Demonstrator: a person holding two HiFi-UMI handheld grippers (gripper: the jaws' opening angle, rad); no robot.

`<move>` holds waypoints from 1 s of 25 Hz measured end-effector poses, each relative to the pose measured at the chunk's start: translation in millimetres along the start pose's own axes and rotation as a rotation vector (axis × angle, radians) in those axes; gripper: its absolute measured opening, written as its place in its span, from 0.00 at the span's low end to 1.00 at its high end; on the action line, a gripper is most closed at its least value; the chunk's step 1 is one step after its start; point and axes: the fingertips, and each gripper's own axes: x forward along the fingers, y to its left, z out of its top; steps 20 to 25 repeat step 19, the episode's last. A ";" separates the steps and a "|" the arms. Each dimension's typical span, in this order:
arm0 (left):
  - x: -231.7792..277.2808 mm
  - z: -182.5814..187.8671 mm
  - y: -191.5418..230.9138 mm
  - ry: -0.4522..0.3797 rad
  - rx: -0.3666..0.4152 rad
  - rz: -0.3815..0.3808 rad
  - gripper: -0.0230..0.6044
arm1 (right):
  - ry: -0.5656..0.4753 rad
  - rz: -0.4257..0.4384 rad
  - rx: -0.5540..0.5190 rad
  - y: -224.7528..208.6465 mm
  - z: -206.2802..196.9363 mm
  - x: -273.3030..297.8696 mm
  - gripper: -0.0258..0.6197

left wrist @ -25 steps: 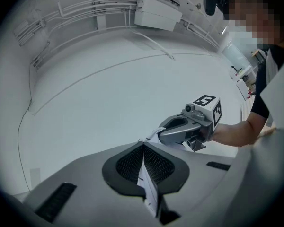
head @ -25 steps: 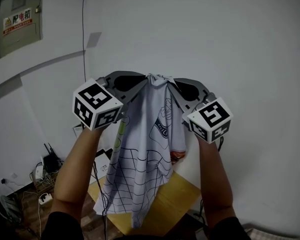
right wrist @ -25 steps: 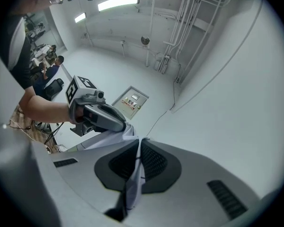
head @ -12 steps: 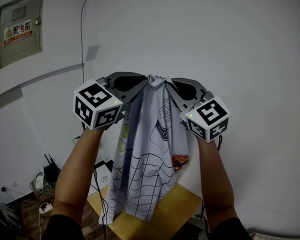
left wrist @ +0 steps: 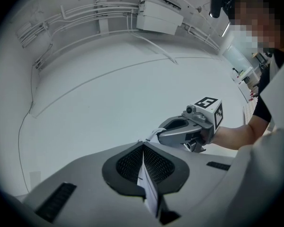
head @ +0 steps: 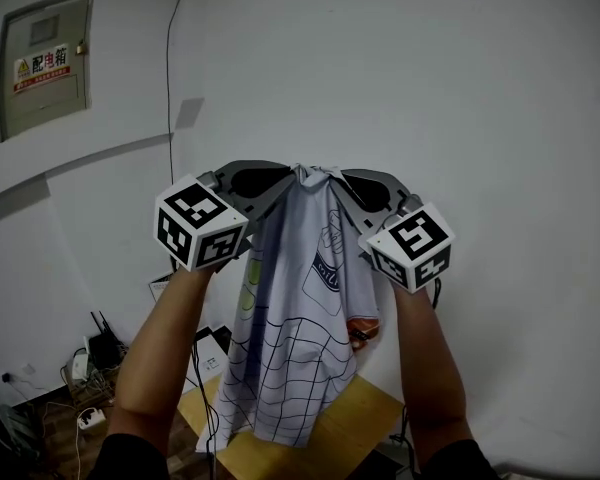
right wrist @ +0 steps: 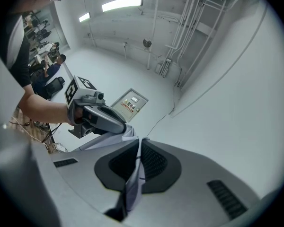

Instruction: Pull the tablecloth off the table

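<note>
A white tablecloth (head: 300, 338) with a black grid and printed pictures hangs in the air in front of the wall. Both grippers hold its top edge, tips close together. My left gripper (head: 285, 178) is shut on the cloth, and a thin fold of tablecloth (left wrist: 146, 181) shows pinched between its jaws. My right gripper (head: 330, 178) is shut on the cloth too, with a strip of tablecloth (right wrist: 134, 176) between its jaws. The cloth's lower end hangs just above the wooden table (head: 350, 423).
A plain white wall (head: 460, 98) stands close ahead. An electrical box (head: 42, 63) is mounted at the upper left. Routers, cables and a power strip (head: 88, 378) lie on the floor at lower left. A person sits behind, in the left gripper view.
The cloth has swung and bunched slightly; its lower end now hangs higher over the table. Both grippers stay almost in place, still holding the top edge.
</note>
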 end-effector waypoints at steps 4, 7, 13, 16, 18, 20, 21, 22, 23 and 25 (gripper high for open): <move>1.1 -8.7 5.1 0.016 -0.018 0.006 0.06 | -0.016 -0.003 0.032 -1.2 -8.2 -0.1 0.07; 2.4 -14.8 6.8 0.030 -0.024 0.005 0.06 | -0.013 -0.004 0.040 -3.6 -14.9 2.0 0.07; 0.9 -22.7 11.2 0.033 -0.032 0.026 0.06 | -0.024 0.004 0.028 -4.8 -20.8 5.3 0.07; 1.0 -27.2 11.7 0.041 -0.028 0.033 0.06 | -0.021 0.003 0.017 -3.1 -23.1 8.2 0.07; 1.2 -31.4 11.5 0.046 -0.032 0.033 0.06 | -0.015 0.005 0.016 -1.2 -26.1 10.6 0.07; 1.2 -33.6 11.3 0.049 -0.035 0.033 0.06 | -0.012 0.007 0.016 -0.2 -27.7 11.7 0.07; 1.2 -33.6 11.3 0.049 -0.035 0.033 0.06 | -0.012 0.007 0.016 -0.2 -27.7 11.7 0.07; 1.2 -33.6 11.3 0.049 -0.035 0.033 0.06 | -0.012 0.007 0.016 -0.2 -27.7 11.7 0.07; 1.2 -33.6 11.3 0.049 -0.035 0.033 0.06 | -0.012 0.007 0.016 -0.2 -27.7 11.7 0.07; 1.2 -33.6 11.3 0.049 -0.035 0.033 0.06 | -0.012 0.007 0.016 -0.2 -27.7 11.7 0.07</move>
